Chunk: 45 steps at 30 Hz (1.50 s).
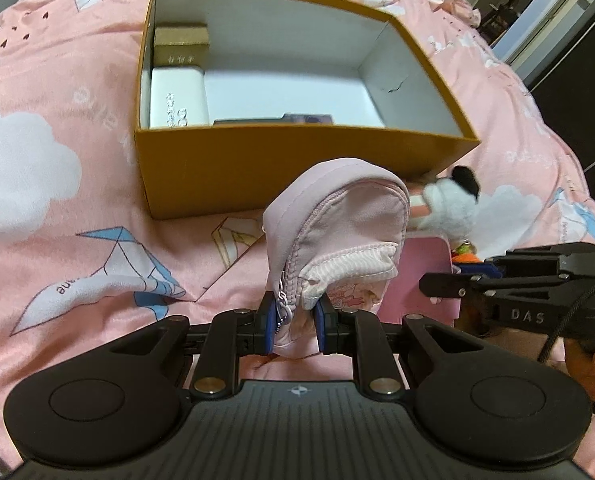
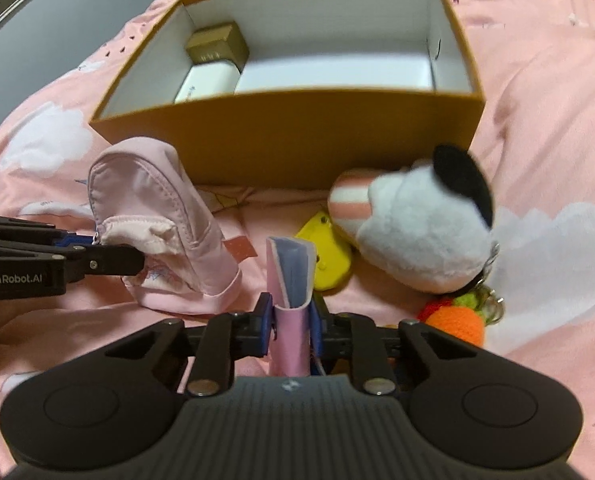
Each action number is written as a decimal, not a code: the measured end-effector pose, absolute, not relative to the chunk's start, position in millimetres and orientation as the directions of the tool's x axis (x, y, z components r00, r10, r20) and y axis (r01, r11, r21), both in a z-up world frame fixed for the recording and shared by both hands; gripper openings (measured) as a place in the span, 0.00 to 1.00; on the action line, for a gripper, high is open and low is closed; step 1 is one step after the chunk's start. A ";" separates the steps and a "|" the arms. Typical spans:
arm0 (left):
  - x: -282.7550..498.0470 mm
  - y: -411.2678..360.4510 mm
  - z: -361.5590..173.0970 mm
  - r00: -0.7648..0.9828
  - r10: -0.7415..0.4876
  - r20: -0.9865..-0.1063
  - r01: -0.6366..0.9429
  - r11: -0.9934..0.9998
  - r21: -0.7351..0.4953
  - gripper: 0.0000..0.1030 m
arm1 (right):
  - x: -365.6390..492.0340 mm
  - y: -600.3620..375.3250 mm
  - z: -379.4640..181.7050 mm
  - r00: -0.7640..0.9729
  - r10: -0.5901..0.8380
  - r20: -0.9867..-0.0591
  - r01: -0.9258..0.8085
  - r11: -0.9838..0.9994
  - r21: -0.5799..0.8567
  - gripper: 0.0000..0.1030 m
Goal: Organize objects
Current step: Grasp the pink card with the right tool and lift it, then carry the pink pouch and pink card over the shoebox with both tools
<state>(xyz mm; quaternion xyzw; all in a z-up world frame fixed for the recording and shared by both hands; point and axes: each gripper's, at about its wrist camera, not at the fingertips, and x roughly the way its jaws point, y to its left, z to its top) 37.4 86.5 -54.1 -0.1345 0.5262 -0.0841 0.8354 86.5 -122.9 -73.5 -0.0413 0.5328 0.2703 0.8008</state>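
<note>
On a pink bed, left gripper [image 1: 295,330] fingers clamp a pink fabric pouch [image 1: 337,236]; right gripper [image 2: 291,326] fingers clamp a pink card wallet [image 2: 290,276]. Lift both clear over the mustard cardboard box's [image 1: 281,172] near wall.

Pink bedspread [image 1: 57,240] printed with white clouds and origami cranes (creased) | dark doorway [image 1: 505,4] far right | grey wall [image 2: 57,28] far left

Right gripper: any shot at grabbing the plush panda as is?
Probably not yet. The right gripper is shut on a pink card, so its jaws are occupied. The plush panda lies uncovered just to its right.
</note>
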 end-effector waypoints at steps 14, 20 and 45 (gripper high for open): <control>33.7 77.2 2.1 0.558 -0.295 -0.776 0.048 0.944 -0.325 0.20 | 76.9 -154.9 9.3 0.390 0.486 -0.782 -0.509 0.822 0.257 0.19; 50.1 76.3 25.8 0.633 -0.256 -0.731 0.043 0.954 -0.297 0.20 | 85.3 -159.2 41.3 0.474 0.530 -0.703 -0.524 0.812 0.259 0.19; 192.2 132.6 -40.7 0.553 -0.202 -0.809 -0.154 0.929 -0.337 0.20 | 218.6 -111.8 -1.5 0.533 0.525 -0.664 -0.441 0.842 0.312 0.18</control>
